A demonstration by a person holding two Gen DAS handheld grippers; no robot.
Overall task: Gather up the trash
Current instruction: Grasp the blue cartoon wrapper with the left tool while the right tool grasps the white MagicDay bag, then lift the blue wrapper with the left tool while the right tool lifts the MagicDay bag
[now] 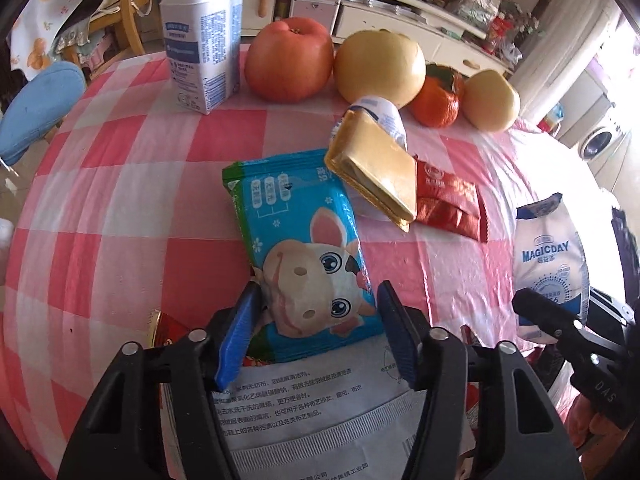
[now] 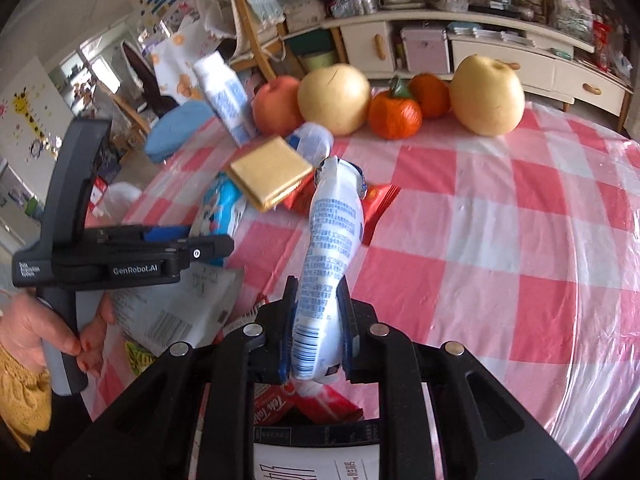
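Note:
A blue snack wrapper [image 1: 304,248] with a cartoon cow lies flat on the pink checked tablecloth [image 1: 120,200]. Its near end sits between the fingers of my left gripper [image 1: 316,296]. The blue pads stand right at its edges and the wrapper looks uncrumpled, so the gripper reads as open. My right gripper [image 2: 316,292] is shut on a white and blue pouch [image 2: 332,240], which sticks up from its jaws; in the left wrist view that pouch [image 1: 552,264] hangs at the right. A yellow packet [image 1: 376,164], a red wrapper [image 1: 452,204] and a crumpled white wrapper [image 1: 384,112] lie further back.
A milk carton [image 1: 202,40], an apple [image 1: 288,60], two pears [image 1: 380,68] and oranges [image 1: 436,100] stand along the far edge. A white printed bag [image 1: 312,408] lies under my left gripper. A red packet [image 2: 304,400] lies under the right one. A hand [image 2: 24,332] holds the left gripper [image 2: 192,248].

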